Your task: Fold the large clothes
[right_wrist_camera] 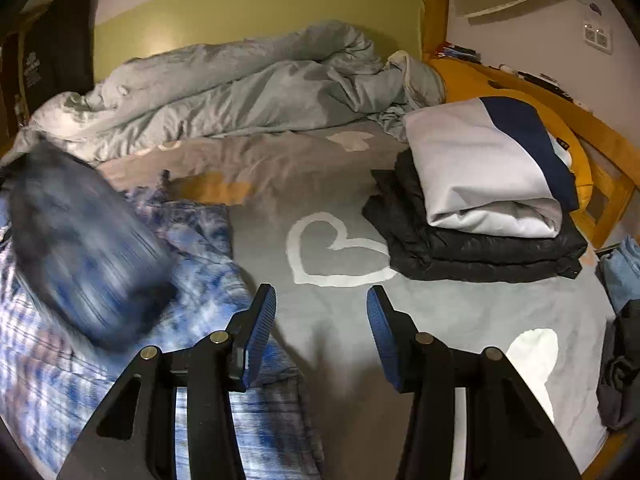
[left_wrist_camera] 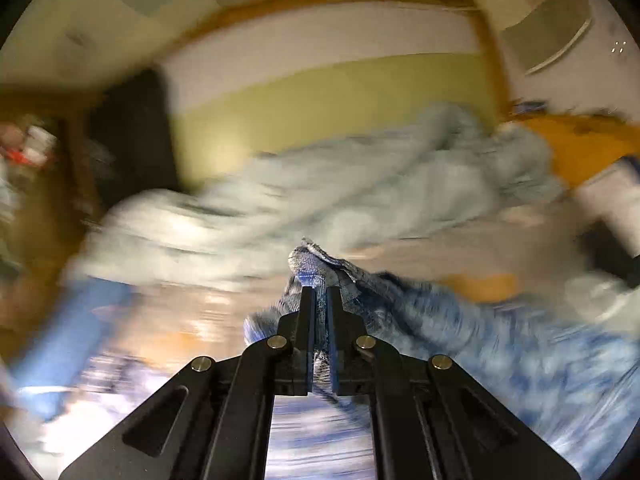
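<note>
Pinching a corner of the blue plaid shirt [left_wrist_camera: 320, 268], your left tool [left_wrist_camera: 319, 292] is clamped on fabric; right tool [right_wrist_camera: 322, 296] hangs spread and empty above the bed [right_wrist_camera: 344, 320]. Shirt lies left of the folded stack [right_wrist_camera: 480, 208]. Carry the corner across evenly and grab the opposite edge with the right tool to keep the fold square.

Bare bedspread [right_wrist_camera: 320, 320] between plaid garment [right_wrist_camera: 120, 380], folded stack [right_wrist_camera: 480, 200]

I see a rumpled pale duvet [right_wrist_camera: 248, 84] heaped along the far side of the bed, against a green headboard [right_wrist_camera: 256, 12]. The grey sheet [right_wrist_camera: 328, 184] carries a white heart outline [right_wrist_camera: 332, 250]. A wall socket [right_wrist_camera: 597, 36] sits far right.
</note>
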Motion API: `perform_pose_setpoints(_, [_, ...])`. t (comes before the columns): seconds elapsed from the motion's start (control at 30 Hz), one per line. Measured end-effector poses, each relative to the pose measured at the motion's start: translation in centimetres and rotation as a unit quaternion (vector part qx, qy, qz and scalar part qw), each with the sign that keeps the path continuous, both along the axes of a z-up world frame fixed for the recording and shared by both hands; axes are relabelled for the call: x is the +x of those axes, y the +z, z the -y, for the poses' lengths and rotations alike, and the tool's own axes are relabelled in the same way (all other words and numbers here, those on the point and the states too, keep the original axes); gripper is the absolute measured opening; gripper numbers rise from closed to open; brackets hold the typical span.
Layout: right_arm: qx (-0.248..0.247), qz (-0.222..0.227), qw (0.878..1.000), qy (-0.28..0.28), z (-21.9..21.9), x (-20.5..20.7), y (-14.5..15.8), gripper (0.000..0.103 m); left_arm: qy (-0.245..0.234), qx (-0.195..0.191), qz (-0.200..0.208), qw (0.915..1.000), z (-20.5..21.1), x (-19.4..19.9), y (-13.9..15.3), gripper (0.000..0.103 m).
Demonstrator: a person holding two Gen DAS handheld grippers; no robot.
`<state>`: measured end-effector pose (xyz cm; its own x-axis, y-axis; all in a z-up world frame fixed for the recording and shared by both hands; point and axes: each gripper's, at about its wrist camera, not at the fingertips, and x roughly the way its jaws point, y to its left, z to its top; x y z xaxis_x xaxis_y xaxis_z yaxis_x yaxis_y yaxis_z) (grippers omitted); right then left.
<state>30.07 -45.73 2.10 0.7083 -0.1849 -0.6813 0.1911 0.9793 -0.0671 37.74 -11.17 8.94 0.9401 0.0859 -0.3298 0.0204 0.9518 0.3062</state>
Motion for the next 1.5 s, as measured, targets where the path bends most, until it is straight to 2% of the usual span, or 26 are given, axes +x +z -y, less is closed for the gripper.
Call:
perform_pose_setpoints(0.03, [-0.004, 0.000, 1.000, -0.003, 0.0, 0.1, -0.1, 0.046, 0.037, 0.026, 0.010, 0.9989, -1.1, -0.8, -0.1, 0.006])
perform_pose_setpoints(0.07, [-0.009, 0.001, 1.000, -0.004, 0.1, 0.2, -0.2, 0.046, 0.069, 0.035, 0.009, 0.9970, -2.6, -1.7, -0.4, 0.006])
perform_pose_setpoints(0.17, [-0.025, -0.008, 1.000, -0.011, 0.0, 0.6, -0.8, 0.046, 0.127, 0.019, -0.026, 0.9914, -6.1, -3.6, -2.1, 0.006])
perform_pose_setpoints(0.2, [-0.022, -0.013, 1.000, -0.012, 0.1, 0.8, -1.1, 0.046, 0.133, 0.010, -0.041, 0.9903, -6.9, -4.1, -2.9, 0.006])
perform_pose_setpoints(0.27, [-0.004, -0.026, 1.000, -0.008, 0.2, 1.1, -1.6, 0.046, 0.132, -0.017, -0.088, 0.9871, -8.6, -5.1, -5.3, 0.006])
perform_pose_setpoints(0.33, [0.002, -0.027, 1.000, -0.002, -0.1, 1.1, -1.8, 0.046, 0.125, -0.024, -0.120, 0.9846, -9.0, -5.4, -7.6, 0.006])
perform_pose_setpoints(0.4, [-0.013, -0.019, 1.000, 0.008, -0.9, 1.1, -1.4, 0.046, 0.127, -0.020, -0.135, 0.9825, -9.0, -6.0, -9.7, 0.006])
perform_pose_setpoints(0.5, [-0.028, -0.002, 0.999, 0.035, -2.6, 1.2, -0.3, 0.046, 0.124, -0.035, -0.143, 0.9813, -9.5, -6.6, -11.1, 0.006])
perform_pose_setpoints(0.6, [0.006, -0.007, 0.997, 0.074, -4.6, 2.8, 1.0, 0.046, 0.119, -0.046, -0.136, 0.9824, -9.8, -6.6, -11.6, 0.006])
perform_pose_setpoints(0.7, [0.026, -0.039, 0.989, 0.140, -7.7, 6.1, 1.0, 0.046, 0.116, -0.058, -0.136, 0.9822, -10.1, -6.6, -11.5, 0.006])
perform_pose_setpoints(0.77, [0.016, -0.078, 0.981, 0.178, -10.3, 9.0, -0.3, 0.046, 0.106, -0.060, -0.134, 0.9835, -9.9, -6.4, -11.0, 0.006])
perform_pose_setpoints(0.8, [0.007, -0.094, 0.979, 0.179, -11.2, 10.1, -1.1, 0.046, 0.103, -0.059, -0.131, 0.9843, -9.9, -6.3, -10.8, 0.006])
perform_pose_setpoints(0.9, [-0.041, -0.120, 0.985, 0.116, -12.9, 13.8, -4.3, 0.047, 0.096, -0.055, -0.121, 0.9864, -9.6, -6.0, -10.3, 0.006])
perform_pose_setpoints(0.97, [-0.051, -0.133, 0.986, 0.089, -12.8, 15.6, -6.4, 0.048, 0.095, -0.057, -0.118, 0.9868, -9.5, -5.6, -10.1, 0.006])
perform_pose_setpoints(1.0, [-0.041, -0.144, 0.985, 0.085, -12.4, 16.2, -7.3, 0.038, 0.094, -0.057, -0.116, 0.9872, -9.5, -5.4, -10.0, 0.006])
perform_pose_setpoints(1.03, [-0.024, -0.147, 0.985, 0.087, -11.8, 16.4, -7.7, 0.019, 0.091, -0.057, -0.112, 0.9878, -9.4, -5.2, -9.8, 0.006])
perform_pose_setpoints(1.07, [-0.002, -0.131, 0.988, 0.084, -10.8, 16.3, -7.6, 0.002, 0.091, -0.055, -0.106, 0.9887, -9.2, -5.0, -9.5, 0.006])
perform_pose_setpoints(1.17, [0.050, -0.006, 0.998, 0.038, -6.4, 14.0, -4.7, 0.001, 0.078, -0.061, -0.083, 0.9916, -8.8, -4.8, -8.4, 0.006])
perform_pose_setpoints(1.23, [0.049, 0.033, 0.998, -0.027, -2.8, 13.1, -3.3, 0.001, 0.063, -0.062, -0.072, 0.9935, -8.1, -4.6, -7.8, 0.006])
perform_pose_setpoints(1.3, [0.088, 0.012, 0.996, -0.023, -0.3, 13.8, -3.7, 0.002, 0.060, -0.041, -0.064, 0.9953, -6.7, -3.9, -7.5, 0.006])
perform_pose_setpoints(1.33, [0.092, -0.019, 0.995, -0.019, 0.3, 14.7, -4.4, 0.003, 0.067, -0.025, -0.071, 0.9949, -6.0, -3.1, -7.8, 0.006])
perform_pose_setpoints(1.4, [0.036, -0.064, 0.997, -0.015, 0.1, 16.0, -6.0, 0.007, 0.088, 0.012, -0.082, 0.9927, -4.9, -1.3, -9.0, 0.006])
perform_pose_setpoints(1.47, [-0.046, -0.066, 0.996, -0.028, -0.5, 16.1, -6.9, 0.014, 0.105, 0.050, -0.091, 0.9890, -4.4, 0.6, -11.0, 0.006])
perform_pose_setpoints(1.5, [-0.062, -0.059, 0.996, -0.033, -0.5, 15.8, -7.1, 0.020, 0.104, 0.055, -0.110, 0.9869, -4.5, 1.4, -11.9, 0.006])
